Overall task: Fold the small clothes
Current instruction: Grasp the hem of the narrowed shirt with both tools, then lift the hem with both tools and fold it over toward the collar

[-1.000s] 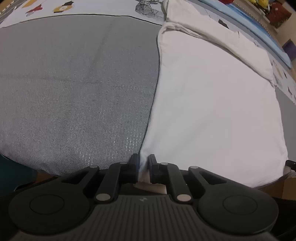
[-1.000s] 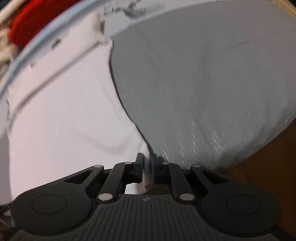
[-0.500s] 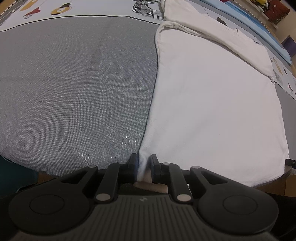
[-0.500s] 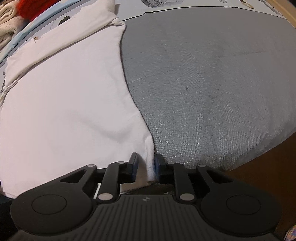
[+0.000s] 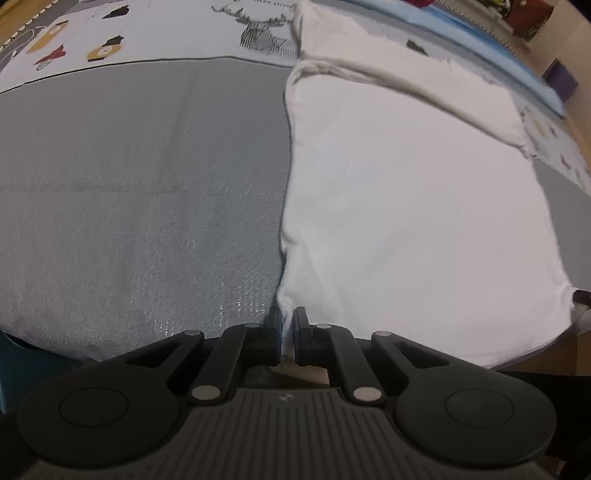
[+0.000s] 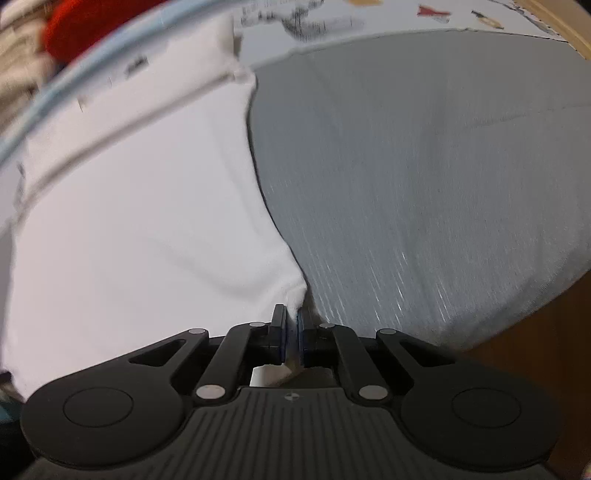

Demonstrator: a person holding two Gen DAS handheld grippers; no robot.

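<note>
A white garment (image 5: 406,206) lies flat on a grey cloth surface (image 5: 129,206), its sleeves folded in along the far edge. My left gripper (image 5: 287,325) is shut on the garment's near left corner. In the right wrist view the same white garment (image 6: 129,229) spreads to the left. My right gripper (image 6: 291,325) is shut on its near right corner, which bunches up between the pads. Both corners are lifted slightly off the grey surface (image 6: 424,184).
A printed sheet with animal pictures (image 5: 110,44) lies beyond the grey cloth. A light blue edge (image 5: 480,44) runs behind the garment. A red item (image 6: 85,22) and pale folded cloth sit at the far left. The wooden floor (image 6: 546,350) shows past the right edge.
Both grippers have closed on the garment's near corners after being slightly apart half a second ago. The right view has swung and blurred, and the corner cloth now puckers upward.
</note>
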